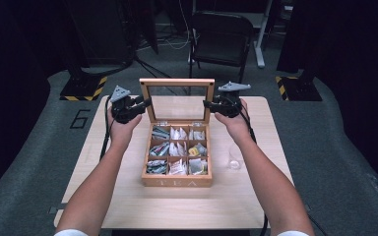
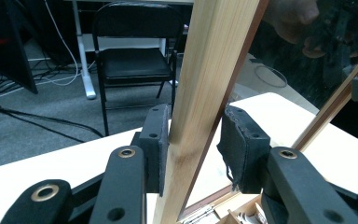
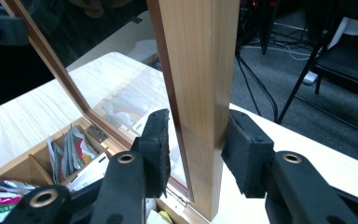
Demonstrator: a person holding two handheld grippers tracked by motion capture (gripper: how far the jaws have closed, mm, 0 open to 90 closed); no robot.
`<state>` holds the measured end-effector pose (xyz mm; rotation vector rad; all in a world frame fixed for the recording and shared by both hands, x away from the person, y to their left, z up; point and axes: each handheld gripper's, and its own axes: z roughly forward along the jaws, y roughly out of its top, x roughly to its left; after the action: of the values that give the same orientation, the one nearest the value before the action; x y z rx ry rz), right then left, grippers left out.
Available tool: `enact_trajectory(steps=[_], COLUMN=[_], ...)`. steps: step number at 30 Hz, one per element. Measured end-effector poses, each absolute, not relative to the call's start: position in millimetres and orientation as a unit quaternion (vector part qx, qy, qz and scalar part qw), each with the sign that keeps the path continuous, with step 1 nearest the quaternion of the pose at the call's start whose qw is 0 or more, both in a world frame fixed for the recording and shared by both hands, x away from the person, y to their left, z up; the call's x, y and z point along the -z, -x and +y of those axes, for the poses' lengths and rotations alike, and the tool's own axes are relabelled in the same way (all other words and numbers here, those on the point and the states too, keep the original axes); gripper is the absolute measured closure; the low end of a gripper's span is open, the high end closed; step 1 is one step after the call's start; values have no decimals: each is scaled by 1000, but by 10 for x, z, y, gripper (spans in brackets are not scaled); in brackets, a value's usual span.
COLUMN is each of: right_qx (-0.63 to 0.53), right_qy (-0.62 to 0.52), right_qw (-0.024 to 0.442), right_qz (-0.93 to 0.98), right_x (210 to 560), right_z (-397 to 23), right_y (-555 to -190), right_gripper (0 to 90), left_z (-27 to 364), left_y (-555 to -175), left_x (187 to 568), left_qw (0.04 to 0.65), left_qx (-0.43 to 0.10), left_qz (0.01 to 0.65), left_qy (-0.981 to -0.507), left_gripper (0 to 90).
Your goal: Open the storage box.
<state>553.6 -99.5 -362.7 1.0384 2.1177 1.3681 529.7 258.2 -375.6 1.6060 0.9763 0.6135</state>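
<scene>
Left gripper [image 2: 193,149]: jaws closed as far as the lid frame [image 2: 214,84] allows. One pad lies flat on the outer face of the wooden side rail; the other pad [image 2: 240,149] sits on the glass side, and whether it touches cannot be told. In the high view this gripper [image 1: 142,104] sits left of centre, at the lid's left rail.

Right gripper [image 3: 196,149]: jaws partly closed around the opposite rail of the lid frame [image 3: 200,70]. The right-hand pad presses the wood; the left-hand pad [image 3: 156,149] stands just beside the glass edge with a thin gap. In the high view it [image 1: 209,104] is right of centre.

Lid [image 1: 177,101]: wooden frame with a glass pane, standing upright at the back of the box, hinged along its lower edge.

Tea box [image 1: 177,181]: wooden, centre of the high view, nine compartments holding tea bags [image 1: 179,150]; lettering on its front wall.

Table [image 1: 128,196]: pale wood, lower centre.

Glass [image 1: 235,160]: clear, on the table just right of the box.

Folding chair [image 1: 221,39]: black, top centre, behind the table.
</scene>
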Motion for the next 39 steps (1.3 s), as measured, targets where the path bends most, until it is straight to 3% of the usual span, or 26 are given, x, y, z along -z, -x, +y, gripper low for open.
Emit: enact_trajectory(steps=[39], right_qx=[-479], right_qy=[-404], right_qw=[185], right_qz=[757], right_x=[3697], right_z=[-994], right_y=[-5758], right_gripper=[652], left_z=[2696], left_y=[-5279], left_x=[3794], left_qw=[538], left_qx=[-241], left_qz=[434], left_qy=[-681], left_gripper=[585])
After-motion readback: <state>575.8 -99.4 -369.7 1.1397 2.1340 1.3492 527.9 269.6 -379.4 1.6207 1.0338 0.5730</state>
